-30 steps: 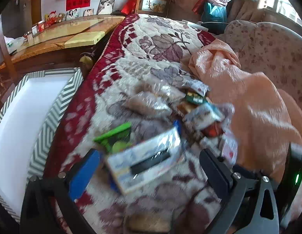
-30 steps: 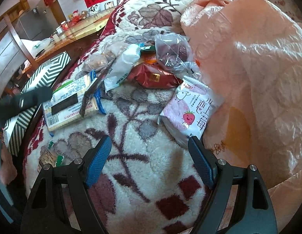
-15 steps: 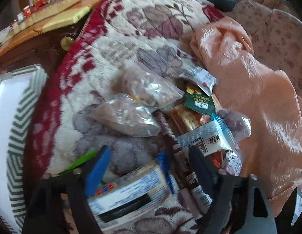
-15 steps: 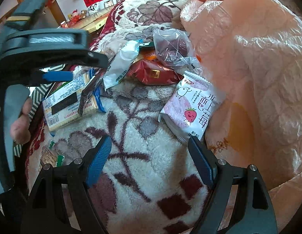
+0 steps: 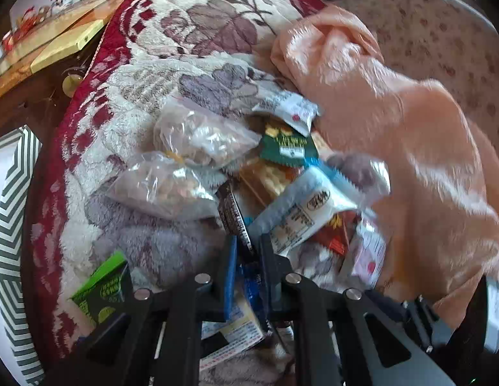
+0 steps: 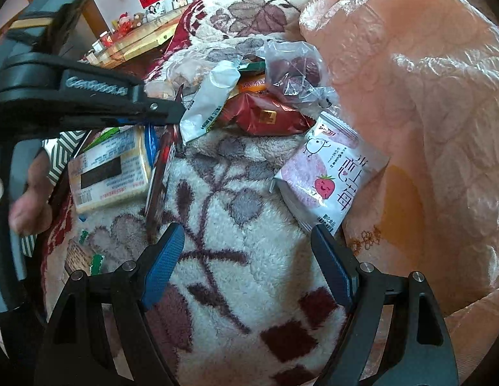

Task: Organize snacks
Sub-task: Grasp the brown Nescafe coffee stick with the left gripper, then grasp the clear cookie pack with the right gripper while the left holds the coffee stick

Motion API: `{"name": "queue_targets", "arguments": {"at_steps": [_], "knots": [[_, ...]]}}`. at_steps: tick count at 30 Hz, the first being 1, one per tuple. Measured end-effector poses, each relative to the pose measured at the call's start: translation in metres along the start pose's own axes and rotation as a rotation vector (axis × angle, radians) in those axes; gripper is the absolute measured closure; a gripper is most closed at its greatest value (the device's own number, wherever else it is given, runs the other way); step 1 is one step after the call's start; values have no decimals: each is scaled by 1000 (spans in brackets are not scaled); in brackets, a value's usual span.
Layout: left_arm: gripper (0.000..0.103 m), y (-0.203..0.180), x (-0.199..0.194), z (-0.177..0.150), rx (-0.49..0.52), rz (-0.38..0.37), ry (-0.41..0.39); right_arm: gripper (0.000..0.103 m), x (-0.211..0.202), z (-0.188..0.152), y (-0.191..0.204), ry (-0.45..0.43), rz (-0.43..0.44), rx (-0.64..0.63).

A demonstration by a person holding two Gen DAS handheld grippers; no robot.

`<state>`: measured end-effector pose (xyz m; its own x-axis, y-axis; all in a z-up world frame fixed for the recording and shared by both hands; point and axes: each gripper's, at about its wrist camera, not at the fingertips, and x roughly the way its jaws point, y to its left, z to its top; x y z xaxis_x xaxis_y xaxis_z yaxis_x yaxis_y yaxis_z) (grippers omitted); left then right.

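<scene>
A heap of snack packets lies on a floral blanket. My left gripper is shut on a long dark snack bar, which stands on edge; it also shows in the right wrist view under the left gripper. Around it are two clear bags, a white-blue packet, a green packet, a red packet and a white cracker pack. My right gripper is open and empty above bare blanket, near a pink strawberry packet.
A peach quilt is bunched on the right. A white box with a green chevron rim stands left of the blanket. A green packet lies near the blanket's left edge. A wooden table is beyond.
My left gripper moved forward over the cracker pack and shut on the dark bar. The bar now stands lifted on edge. My right gripper stayed still and open.
</scene>
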<state>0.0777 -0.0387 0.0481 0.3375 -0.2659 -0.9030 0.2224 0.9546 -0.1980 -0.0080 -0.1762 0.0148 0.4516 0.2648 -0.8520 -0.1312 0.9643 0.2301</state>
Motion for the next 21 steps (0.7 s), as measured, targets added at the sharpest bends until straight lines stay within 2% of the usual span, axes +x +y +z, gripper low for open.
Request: {"name": "queue_targets", "arguments": {"at_steps": [6, 9, 11, 15, 21], "knots": [[79, -4, 6, -8, 20, 32, 35, 22, 2, -2, 0, 10, 4, 0], [79, -11, 9, -11, 48, 65, 36, 22, 3, -1, -1, 15, 8, 4], [84, -14, 8, -12, 64, 75, 25, 22, 2, -1, -1, 13, 11, 7], [89, -6, -8, -9, 12, -4, -19, 22, -1, 0, -4, -5, 14, 17], [91, 13, -44, -8, -31, -48, -112, 22, -3, -1, 4, -5, 35, -21]]}}
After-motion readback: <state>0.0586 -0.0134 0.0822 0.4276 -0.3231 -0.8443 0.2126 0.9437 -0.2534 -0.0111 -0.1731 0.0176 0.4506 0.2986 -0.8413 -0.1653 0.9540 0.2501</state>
